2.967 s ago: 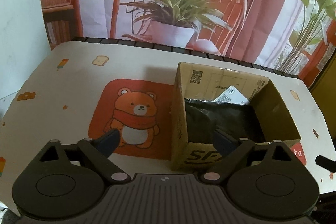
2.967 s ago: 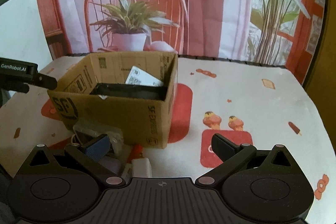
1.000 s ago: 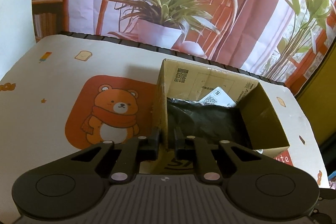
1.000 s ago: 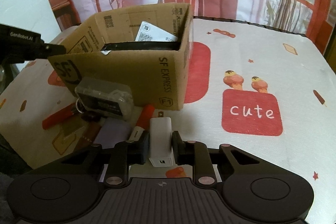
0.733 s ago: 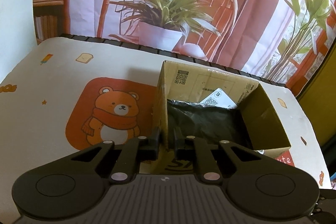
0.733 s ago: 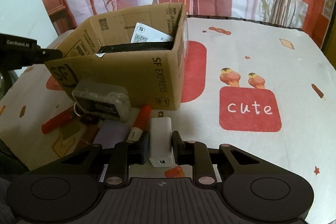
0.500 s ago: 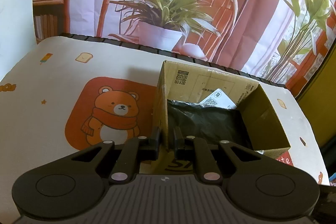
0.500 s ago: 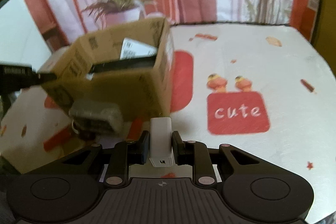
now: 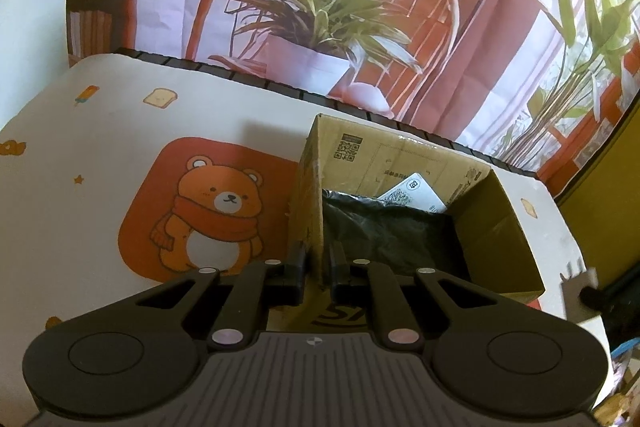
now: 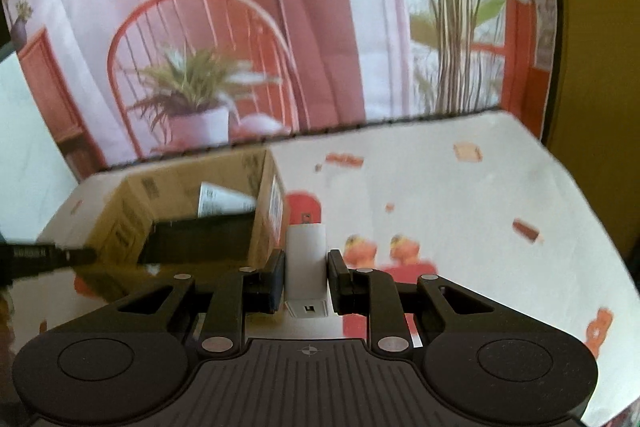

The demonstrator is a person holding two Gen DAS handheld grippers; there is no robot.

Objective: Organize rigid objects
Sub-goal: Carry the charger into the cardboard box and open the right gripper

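An open cardboard box (image 9: 496, 227) stands on the table, lined with a black bag (image 9: 384, 227) and holding a white label card (image 9: 416, 193). My left gripper (image 9: 318, 263) is shut on the box's near left corner wall. My right gripper (image 10: 306, 267) is shut on a white USB charger block (image 10: 306, 259) and holds it in the air, to the right of the box (image 10: 200, 223). The charger and right gripper also show at the right edge of the left wrist view (image 9: 580, 293). The other loose items are out of view.
The table has a white cartoon-print cloth (image 9: 100, 147) with a bear patch (image 9: 212, 207) left of the box and a red patch (image 10: 384, 267) to the right. A printed backdrop (image 9: 320, 7) hangs behind the table's far edge.
My right gripper has lifted the white charger off the table and risen; the loose items below have dropped out of view. The left gripper stays shut on the box corner.
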